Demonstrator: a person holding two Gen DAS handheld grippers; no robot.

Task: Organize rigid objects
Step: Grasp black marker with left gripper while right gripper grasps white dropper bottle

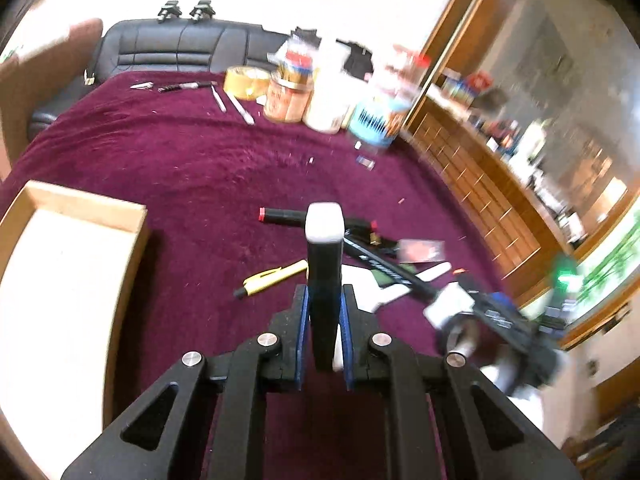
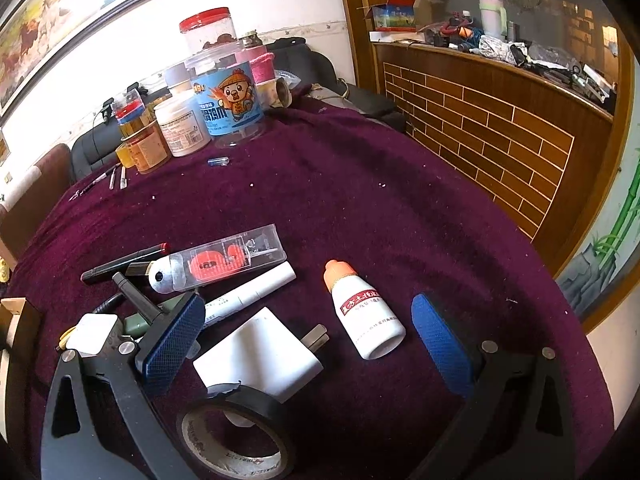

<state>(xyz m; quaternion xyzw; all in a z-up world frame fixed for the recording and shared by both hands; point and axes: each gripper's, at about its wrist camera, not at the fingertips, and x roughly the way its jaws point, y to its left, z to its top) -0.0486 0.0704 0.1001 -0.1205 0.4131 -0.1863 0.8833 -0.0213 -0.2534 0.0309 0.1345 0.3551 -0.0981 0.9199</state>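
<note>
My left gripper [image 1: 325, 304] is shut on a black bar with a white cap [image 1: 324, 240], held upright above the purple cloth. A yellow pen [image 1: 274, 277], a black marker with red ends [image 1: 288, 215] and a cardboard box [image 1: 72, 264] at the left lie around it. My right gripper [image 2: 308, 340] is open over a white plug adapter [image 2: 260, 356] and a white bottle with an orange cap [image 2: 366, 316]. A roll of black tape [image 2: 236, 436], a white marker [image 2: 256, 290] and a clear case with a red item [image 2: 232, 258] lie close by.
Jars and tubs [image 2: 224, 96] stand at the far edge of the purple-covered table [image 2: 360, 200], with a tape roll [image 1: 245, 81] and small tools [image 1: 232, 102]. A wooden counter [image 2: 500, 128] runs along the right. A black sofa [image 1: 180, 46] is behind.
</note>
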